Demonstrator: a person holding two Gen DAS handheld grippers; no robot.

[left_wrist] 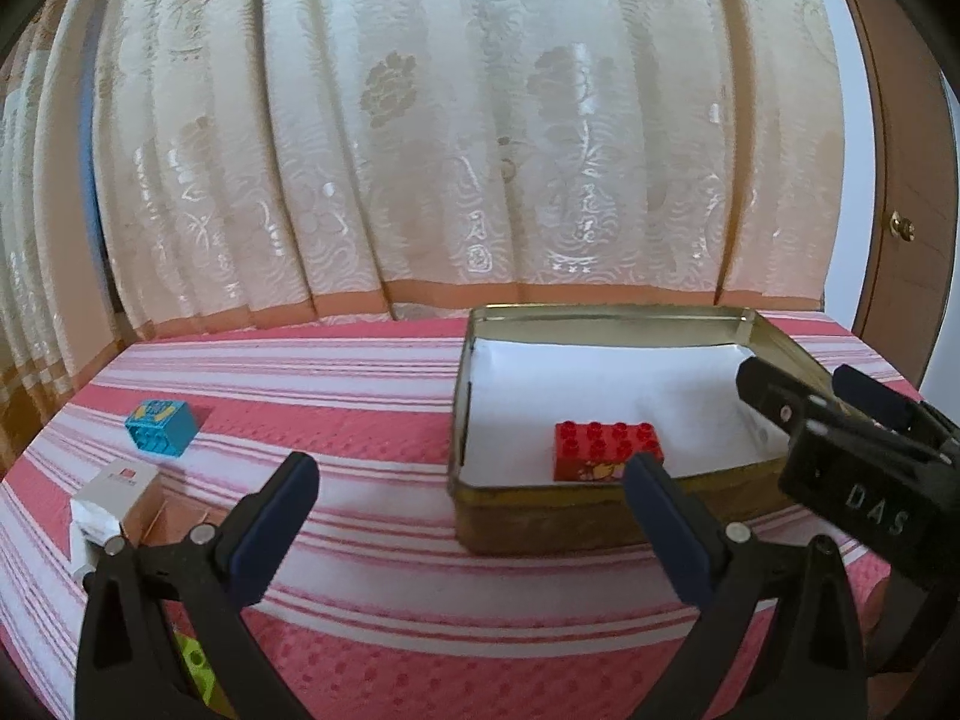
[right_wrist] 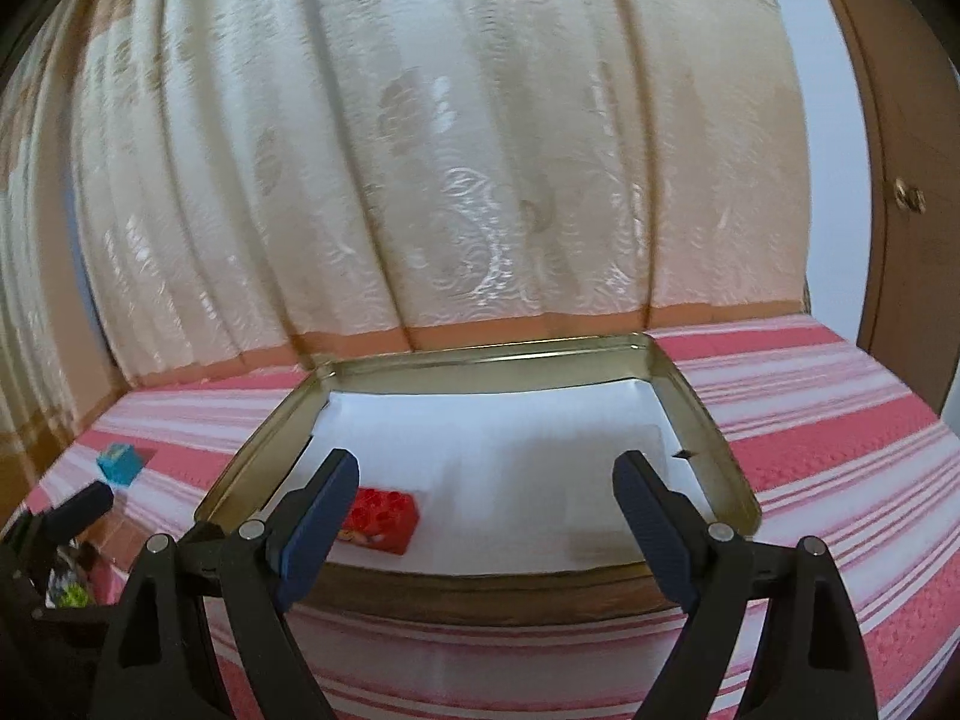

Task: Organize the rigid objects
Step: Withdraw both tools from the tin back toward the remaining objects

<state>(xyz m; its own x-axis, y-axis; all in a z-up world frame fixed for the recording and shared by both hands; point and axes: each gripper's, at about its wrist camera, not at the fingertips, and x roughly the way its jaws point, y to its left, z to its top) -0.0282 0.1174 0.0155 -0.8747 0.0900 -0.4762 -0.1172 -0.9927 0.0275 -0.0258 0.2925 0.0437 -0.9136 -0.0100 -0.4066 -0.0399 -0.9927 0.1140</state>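
Observation:
A red studded brick (left_wrist: 605, 450) lies inside a gold metal tin (left_wrist: 528, 516) lined with white paper, near its front left; it also shows in the right wrist view (right_wrist: 379, 519) in the tin (right_wrist: 480, 594). A blue block (left_wrist: 160, 426) lies on the striped cloth at the left, also small in the right wrist view (right_wrist: 121, 463). A white and brown box (left_wrist: 114, 504) lies nearer. My left gripper (left_wrist: 474, 528) is open and empty, in front of the tin's left corner. My right gripper (right_wrist: 486, 516) is open and empty over the tin's front edge; it shows in the left view (left_wrist: 822, 396).
A red and white striped cloth (left_wrist: 372, 612) covers the surface. A cream patterned curtain (left_wrist: 456, 138) hangs right behind it. A wooden door (left_wrist: 906, 228) stands at the right. A lime-green piece (left_wrist: 201, 666) peeks out under my left gripper.

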